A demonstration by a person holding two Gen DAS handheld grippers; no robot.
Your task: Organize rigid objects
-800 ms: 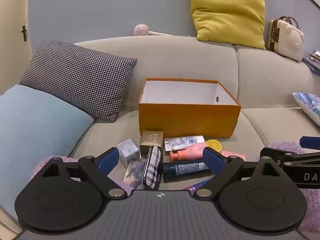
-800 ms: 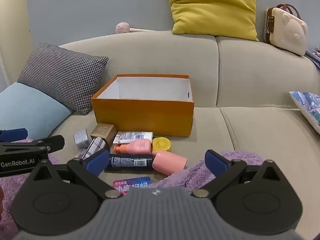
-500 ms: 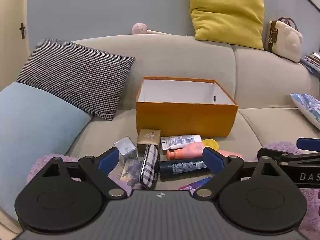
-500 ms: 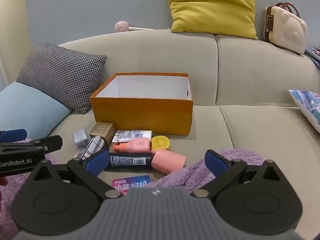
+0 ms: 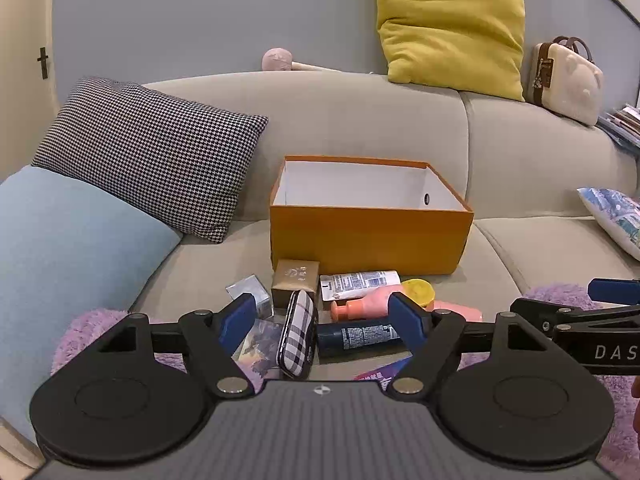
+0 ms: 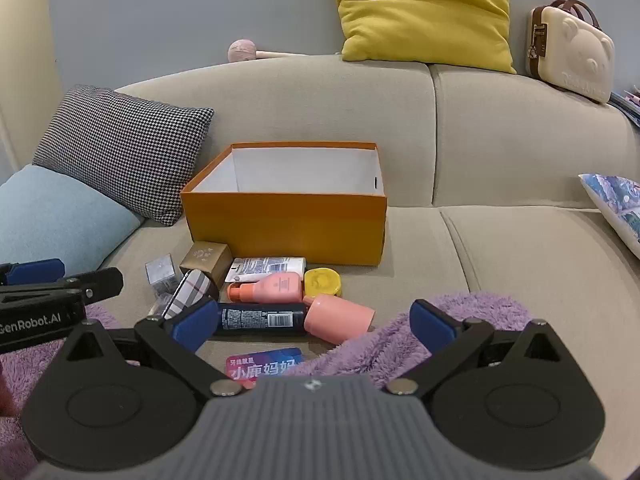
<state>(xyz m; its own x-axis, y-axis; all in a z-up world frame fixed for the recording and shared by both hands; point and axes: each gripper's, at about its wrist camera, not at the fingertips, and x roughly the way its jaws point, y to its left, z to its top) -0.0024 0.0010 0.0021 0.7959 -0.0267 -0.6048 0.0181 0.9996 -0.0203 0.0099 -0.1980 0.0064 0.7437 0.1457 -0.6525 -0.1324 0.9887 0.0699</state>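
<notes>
Compared with a moment ago, our left-wrist view has shifted only slightly: the orange box point(image 5: 370, 240) and the clutter in front of it sit a touch lower and to the left, and nothing on the sofa point(image 5: 360, 120) has been rearranged. From this view we count one open, empty box standing on the seat, and before it one gold carton point(image 5: 296, 276), one clear cube point(image 5: 250, 292), one plaid case point(image 5: 299, 332), one white tube point(image 5: 358, 282), one pink bottle point(image 5: 366, 304), one yellow jar point(image 5: 418, 290) and one dark can point(image 5: 358, 338) lying on its side. Our left gripper point(image 5: 322, 316) hovers over them, its fingers point(image 5: 238, 316) spread wide with nothing held. Three cushions show: one checked point(image 5: 152, 156), one blue point(image 5: 68, 240), one yellow point(image 5: 450, 28). From the right-wrist view the scene has likewise barely drifted; we count the same single box point(image 6: 286, 228), the pink bottle point(image 6: 270, 288), the dark can point(image 6: 260, 318), a pink cup point(image 6: 340, 316) on its side touching the can's end, the yellow jar point(image 6: 322, 282) and one bright card point(image 6: 264, 364) at the edge of the purple throw point(image 6: 400, 340). Our right gripper point(image 6: 312, 320) hangs above, fingers point(image 6: 434, 324) fully apart and empty.
</notes>
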